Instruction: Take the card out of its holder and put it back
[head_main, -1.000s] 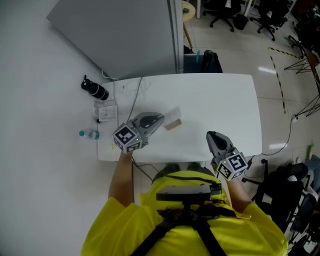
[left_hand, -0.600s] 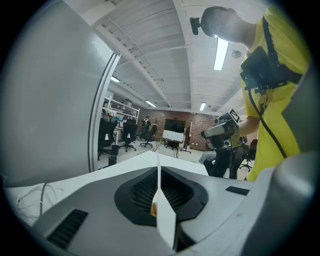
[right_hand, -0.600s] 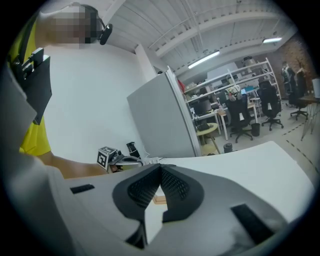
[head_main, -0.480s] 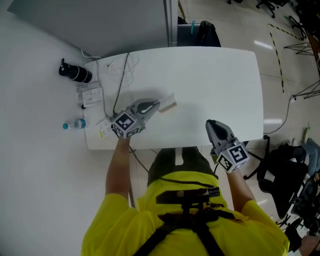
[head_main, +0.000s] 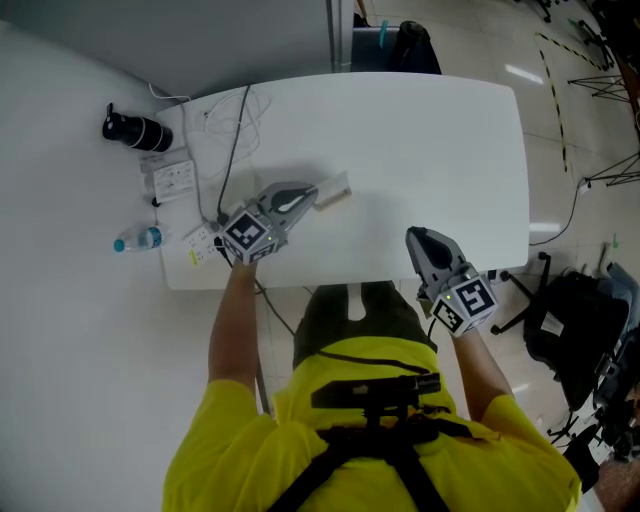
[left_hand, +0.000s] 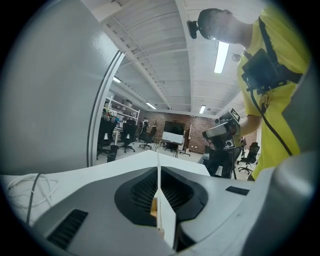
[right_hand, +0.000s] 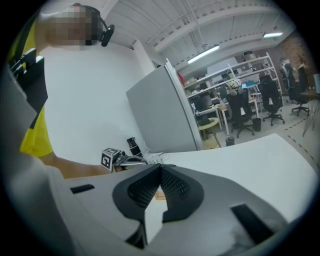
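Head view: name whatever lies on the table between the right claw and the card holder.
Nothing: the head view shows bare white table between the right claw and the card holder, which the left claw pinches.

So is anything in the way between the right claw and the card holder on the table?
No, nothing I can see. Only bare white table lies between the right claw and the card holder, which the left claw is pinching at one end.
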